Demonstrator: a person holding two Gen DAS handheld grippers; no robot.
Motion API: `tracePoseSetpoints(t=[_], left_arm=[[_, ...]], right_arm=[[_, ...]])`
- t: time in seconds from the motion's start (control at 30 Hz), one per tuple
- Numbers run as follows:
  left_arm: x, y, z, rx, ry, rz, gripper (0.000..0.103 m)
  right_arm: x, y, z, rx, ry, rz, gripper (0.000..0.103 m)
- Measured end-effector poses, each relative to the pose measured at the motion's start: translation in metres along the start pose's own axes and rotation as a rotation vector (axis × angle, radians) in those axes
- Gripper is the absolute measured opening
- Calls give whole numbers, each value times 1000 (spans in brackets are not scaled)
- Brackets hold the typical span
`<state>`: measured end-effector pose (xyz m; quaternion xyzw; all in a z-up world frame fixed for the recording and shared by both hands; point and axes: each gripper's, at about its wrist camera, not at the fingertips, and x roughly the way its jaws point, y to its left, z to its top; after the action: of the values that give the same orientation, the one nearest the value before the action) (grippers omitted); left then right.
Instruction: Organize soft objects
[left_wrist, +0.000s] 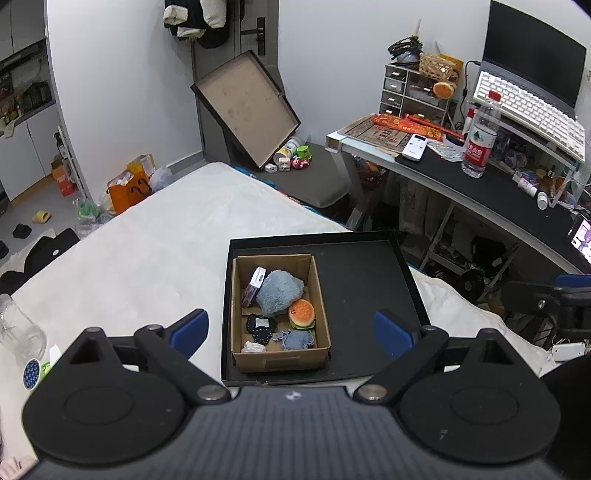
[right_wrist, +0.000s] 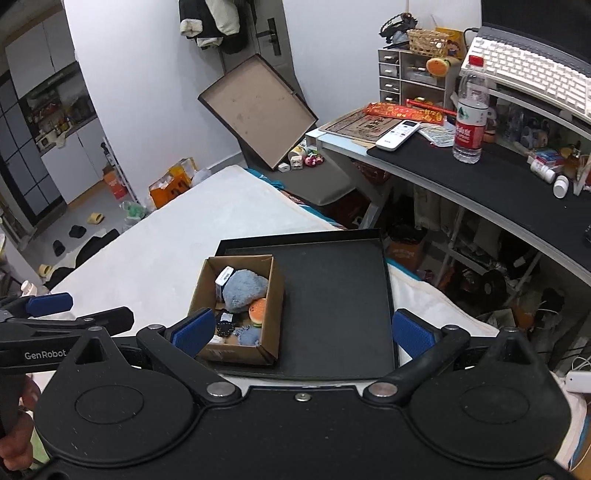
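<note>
A cardboard box (left_wrist: 321, 291) (right_wrist: 275, 295) stands in the left part of a black tray (left_wrist: 362, 280) (right_wrist: 332, 295) on the bed. It holds a fluffy blue plush (left_wrist: 279, 291) (right_wrist: 243, 290), a burger toy (left_wrist: 302, 314) (right_wrist: 257, 312), a small denim piece (left_wrist: 298, 339) (right_wrist: 248, 335), a dark spotted pouch (left_wrist: 261, 326) and a small packet (left_wrist: 256, 282). My left gripper (left_wrist: 291, 334) is open and empty above the box's near side. My right gripper (right_wrist: 304, 332) is open and empty above the tray's near edge.
A clear glass jar (left_wrist: 18, 328) sits on the bed at the left. A desk (left_wrist: 498, 195) with a water bottle (left_wrist: 480, 136), remote and keyboard stands to the right. An open flat box (left_wrist: 245, 107) leans against the wall behind the bed.
</note>
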<state>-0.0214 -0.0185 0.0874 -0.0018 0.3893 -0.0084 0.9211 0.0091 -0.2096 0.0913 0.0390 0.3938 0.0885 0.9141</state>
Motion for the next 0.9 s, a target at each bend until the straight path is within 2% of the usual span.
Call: tracePoseSetpoints(t=[0.37,0.47,0.6,0.9], left_arm=[[-15,-1,-13,1,-16,-3,95],[-16,-3,-17,2,-15,0,95],[-15,-5,-21,1,-9,3,95],[-17,-13,-26,14,-10,3,95]], right_arm=[[-26,-17,-18,7,-18,5,103],[-24,-21,-22,21,3,-12,103],[-26,-22,-30,13,-24,-19,103],[-26,-23,-40,27,-13,11,103]])
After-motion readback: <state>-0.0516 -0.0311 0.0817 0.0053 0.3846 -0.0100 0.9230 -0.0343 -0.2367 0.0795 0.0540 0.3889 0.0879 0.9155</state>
